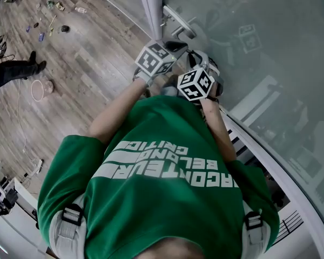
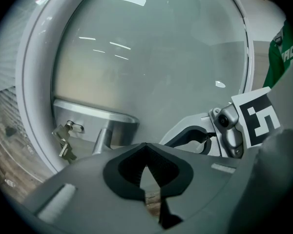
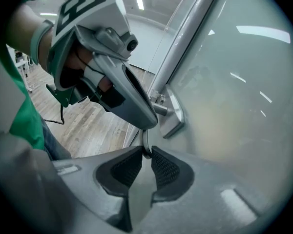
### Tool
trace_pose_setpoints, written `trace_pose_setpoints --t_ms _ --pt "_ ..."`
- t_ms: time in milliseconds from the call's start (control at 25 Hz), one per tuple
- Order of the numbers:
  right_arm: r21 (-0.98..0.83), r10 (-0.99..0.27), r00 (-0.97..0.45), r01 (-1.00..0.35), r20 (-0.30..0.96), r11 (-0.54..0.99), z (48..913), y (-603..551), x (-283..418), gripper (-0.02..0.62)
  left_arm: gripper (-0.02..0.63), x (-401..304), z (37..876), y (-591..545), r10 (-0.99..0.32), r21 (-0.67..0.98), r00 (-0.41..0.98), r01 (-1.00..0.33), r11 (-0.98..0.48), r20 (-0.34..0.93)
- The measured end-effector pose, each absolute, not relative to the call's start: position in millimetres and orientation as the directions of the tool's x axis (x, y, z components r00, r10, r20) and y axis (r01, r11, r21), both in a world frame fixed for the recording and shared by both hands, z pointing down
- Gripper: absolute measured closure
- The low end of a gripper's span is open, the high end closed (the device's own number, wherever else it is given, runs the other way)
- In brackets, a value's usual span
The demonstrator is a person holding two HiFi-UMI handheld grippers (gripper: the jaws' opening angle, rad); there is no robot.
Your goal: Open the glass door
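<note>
The frosted glass door (image 1: 259, 36) stands in front of me, with its metal lever handle (image 1: 178, 21) beside the white frame (image 1: 151, 7). Both grippers hang side by side just below the handle, touching neither it nor the glass. In the left gripper view the handle (image 2: 95, 118) lies up and to the left, and keys (image 2: 63, 141) hang under it. My left gripper (image 2: 145, 152) is shut, its pad tips meeting on nothing. My right gripper (image 3: 145, 155) is shut to a narrow slit. A thin metal strip shows in that slit, right under the left gripper's finger (image 3: 132, 99).
Wood floor (image 1: 92, 58) spreads to the left, with small objects scattered at the far end and a pink ring (image 1: 39, 89) lying flat. A person's dark legs and shoes (image 1: 19, 69) stand at the left edge. A white sill (image 1: 270, 161) runs along the glass on the right.
</note>
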State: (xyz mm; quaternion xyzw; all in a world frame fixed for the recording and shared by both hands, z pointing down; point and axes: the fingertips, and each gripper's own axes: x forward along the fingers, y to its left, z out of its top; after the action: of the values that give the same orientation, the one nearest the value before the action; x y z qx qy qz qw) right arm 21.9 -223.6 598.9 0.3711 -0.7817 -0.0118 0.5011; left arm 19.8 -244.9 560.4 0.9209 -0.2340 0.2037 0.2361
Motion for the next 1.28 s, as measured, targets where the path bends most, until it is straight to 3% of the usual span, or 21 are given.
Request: trace_pose_setpoints --t_ms 560,1280 --pt "0.327 -0.542 -0.294 -0.546 0.787 0.771 640.5 -234.0 7.5 0.546 0.592 8.1 576.1 -250.4 -0.341 0.350 0.782 -0.561 -0.750 0.522" --pt "0.271 -0.530 -0.304 -0.603 0.792 0.750 615.2 -262.9 24.7 0.541 0.592 -13.7 542.4 -252.9 -0.417 0.370 0.768 -0.613 -0.698 0.486"
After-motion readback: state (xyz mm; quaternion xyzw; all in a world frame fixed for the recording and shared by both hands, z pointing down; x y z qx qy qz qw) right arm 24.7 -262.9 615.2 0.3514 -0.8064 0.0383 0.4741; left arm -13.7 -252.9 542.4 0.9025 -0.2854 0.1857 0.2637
